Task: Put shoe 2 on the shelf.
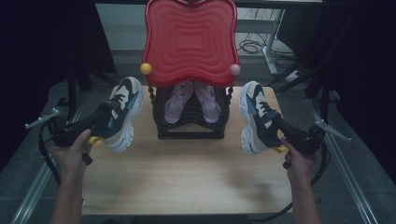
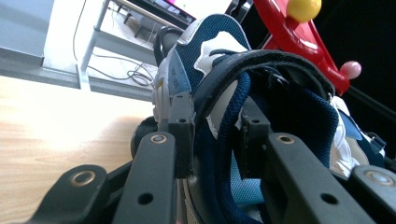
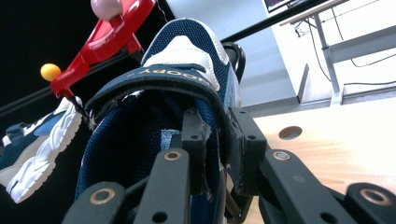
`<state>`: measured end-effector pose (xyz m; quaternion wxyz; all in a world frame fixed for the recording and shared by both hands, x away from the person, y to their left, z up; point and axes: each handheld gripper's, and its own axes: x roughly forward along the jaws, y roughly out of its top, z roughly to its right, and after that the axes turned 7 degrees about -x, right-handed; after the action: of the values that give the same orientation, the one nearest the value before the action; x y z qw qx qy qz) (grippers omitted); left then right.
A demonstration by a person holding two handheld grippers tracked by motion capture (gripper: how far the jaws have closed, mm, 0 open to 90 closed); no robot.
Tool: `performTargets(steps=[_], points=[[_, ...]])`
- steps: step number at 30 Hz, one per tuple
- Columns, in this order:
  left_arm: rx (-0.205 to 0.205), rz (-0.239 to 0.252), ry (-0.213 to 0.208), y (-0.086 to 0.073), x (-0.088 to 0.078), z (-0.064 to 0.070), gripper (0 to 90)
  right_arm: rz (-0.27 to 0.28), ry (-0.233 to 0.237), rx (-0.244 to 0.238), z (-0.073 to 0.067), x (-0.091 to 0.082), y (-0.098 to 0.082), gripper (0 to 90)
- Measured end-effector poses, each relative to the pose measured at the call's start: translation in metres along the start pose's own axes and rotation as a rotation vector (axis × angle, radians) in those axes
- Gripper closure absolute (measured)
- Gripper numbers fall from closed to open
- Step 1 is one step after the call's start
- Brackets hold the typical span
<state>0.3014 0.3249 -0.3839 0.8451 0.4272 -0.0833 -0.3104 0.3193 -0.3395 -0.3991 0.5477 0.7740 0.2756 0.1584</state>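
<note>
Two matching navy, light-blue and white sneakers hang above the wooden table (image 1: 187,177). My left gripper (image 1: 109,112) is shut on the collar of the left sneaker (image 1: 125,109), one jaw inside the shoe and one outside; in the left gripper view the left gripper (image 2: 215,128) pinches the left sneaker (image 2: 210,37) at its padded side wall. On the other side my right gripper (image 1: 276,126) is shut on the right sneaker (image 1: 254,116) the same way. The right gripper view shows the right gripper (image 3: 217,140) clamping the collar under the strap of the right sneaker (image 3: 187,51).
A black rack (image 1: 189,128) stands at the table's back middle between the sneakers, holding a pair of pink shoes (image 1: 180,100). Above it rises a red wavy panel (image 1: 190,39) with a yellow ball (image 1: 146,68) and a pink ball (image 1: 235,69). Desk legs and cables lie behind.
</note>
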Motion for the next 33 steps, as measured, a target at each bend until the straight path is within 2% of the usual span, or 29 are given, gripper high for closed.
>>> performTargets(steps=[3, 11, 17, 23, 27, 33], points=[[-0.009, 0.011, -0.008, 0.005, 0.001, 0.0, 71.6, 0.016, 0.001, 0.002, 0.001, 0.001, 0.006, 77.3], [-0.001, 0.052, -0.017, 0.028, 0.004, 0.007, 71.6, 0.043, 0.005, 0.006, 0.001, 0.008, 0.023, 77.3], [0.04, 0.067, -0.016, 0.045, 0.01, 0.019, 71.6, 0.061, 0.009, 0.0, -0.001, 0.014, 0.037, 77.3], [0.042, 0.075, -0.023, 0.059, 0.018, 0.026, 71.6, 0.073, 0.01, 0.002, -0.001, 0.021, 0.051, 77.3], [0.029, 0.082, -0.045, 0.068, 0.02, 0.028, 71.7, 0.082, 0.01, 0.006, -0.001, 0.024, 0.06, 77.3], [0.026, 0.103, -0.036, 0.081, 0.021, 0.031, 71.7, 0.088, 0.008, -0.006, -0.004, 0.029, 0.074, 77.3]])
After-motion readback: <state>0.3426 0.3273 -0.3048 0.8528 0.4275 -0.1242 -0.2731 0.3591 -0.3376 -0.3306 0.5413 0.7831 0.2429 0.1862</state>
